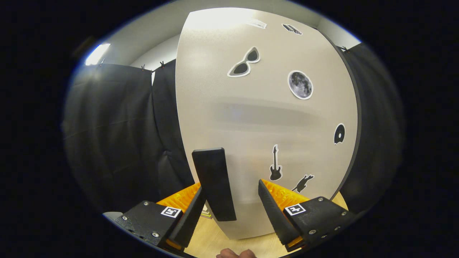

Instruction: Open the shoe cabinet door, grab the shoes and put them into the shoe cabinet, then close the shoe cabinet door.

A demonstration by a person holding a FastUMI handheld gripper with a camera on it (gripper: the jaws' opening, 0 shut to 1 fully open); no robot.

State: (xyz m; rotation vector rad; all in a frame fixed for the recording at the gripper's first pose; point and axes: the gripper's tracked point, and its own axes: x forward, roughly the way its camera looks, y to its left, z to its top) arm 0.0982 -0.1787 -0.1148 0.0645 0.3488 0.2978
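We see the gripper (229,204) at lower centre, fingers spread apart, the shoe cabinet door's black handle (214,184) between them, beside the left finger; contact unclear. The pale door (265,118) with stickers (300,85) fills centre frame.

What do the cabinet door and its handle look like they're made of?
The cabinet door looks like pale laminated board with a matte, faintly speckled face that diffuses the light, and a dark edge; stickers lie flat on it. The handle seems to be matte black plastic or painted metal. It stands between the open gripper fingers.
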